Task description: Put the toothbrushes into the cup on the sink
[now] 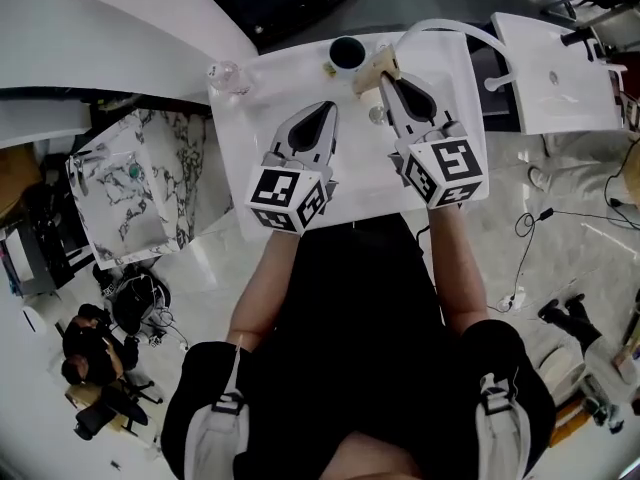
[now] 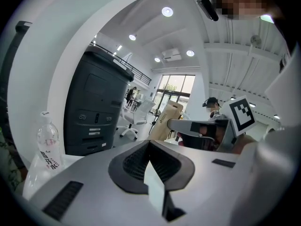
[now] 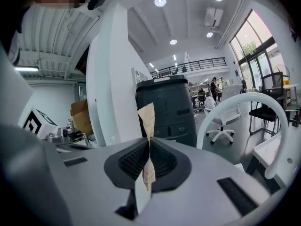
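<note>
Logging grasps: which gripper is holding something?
The right gripper: its jaws are shut on a tan packet. The left gripper is shut too, with nothing between its jaws.

A clear plastic water bottle stands upright, its label facing out. Beyond it rises a tall dark grey copier. Farther back, a white office chair sits near a cardboard box, in front of bright tall windows. Round ceiling lights glow overhead. Off to the right is a second white desk. Black cables trail across the pale glossy floor, and a marble-patterned sheet lies to the left.
</note>
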`<act>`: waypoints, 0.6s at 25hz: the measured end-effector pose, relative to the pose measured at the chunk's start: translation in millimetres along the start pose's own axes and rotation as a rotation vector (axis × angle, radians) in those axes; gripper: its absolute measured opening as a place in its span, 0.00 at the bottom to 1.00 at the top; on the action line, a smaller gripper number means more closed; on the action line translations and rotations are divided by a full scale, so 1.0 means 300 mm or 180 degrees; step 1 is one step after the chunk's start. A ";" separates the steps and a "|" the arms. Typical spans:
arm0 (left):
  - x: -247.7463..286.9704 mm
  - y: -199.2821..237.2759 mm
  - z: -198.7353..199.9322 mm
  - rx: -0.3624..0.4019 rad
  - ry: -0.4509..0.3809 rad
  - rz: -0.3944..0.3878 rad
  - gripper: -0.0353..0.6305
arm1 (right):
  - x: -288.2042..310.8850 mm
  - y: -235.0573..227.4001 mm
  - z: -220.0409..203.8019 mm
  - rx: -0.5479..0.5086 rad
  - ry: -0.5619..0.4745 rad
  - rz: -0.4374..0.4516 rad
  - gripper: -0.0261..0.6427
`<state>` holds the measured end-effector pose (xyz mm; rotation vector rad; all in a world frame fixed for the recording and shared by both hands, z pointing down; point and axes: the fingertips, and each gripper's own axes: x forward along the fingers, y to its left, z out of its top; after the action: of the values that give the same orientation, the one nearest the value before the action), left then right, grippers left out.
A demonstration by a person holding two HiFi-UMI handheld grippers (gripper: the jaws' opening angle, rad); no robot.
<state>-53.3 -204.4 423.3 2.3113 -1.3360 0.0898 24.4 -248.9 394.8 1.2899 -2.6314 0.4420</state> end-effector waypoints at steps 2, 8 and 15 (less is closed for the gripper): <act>0.014 0.009 -0.003 -0.0021 0.0017 0.0027 0.07 | 0.026 -0.013 0.001 0.0005 0.0011 0.0023 0.09; 0.050 0.020 -0.010 -0.0060 0.0060 0.0051 0.08 | 0.094 -0.041 0.011 0.0003 0.0016 0.0064 0.09; 0.076 0.043 -0.014 -0.0100 0.0092 0.0089 0.07 | 0.160 -0.062 0.015 -0.0004 0.0026 0.0099 0.09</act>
<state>-51.4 -226.3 438.2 2.2573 -1.3461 0.1099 10.0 -296.8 407.8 1.2458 -2.6478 0.4493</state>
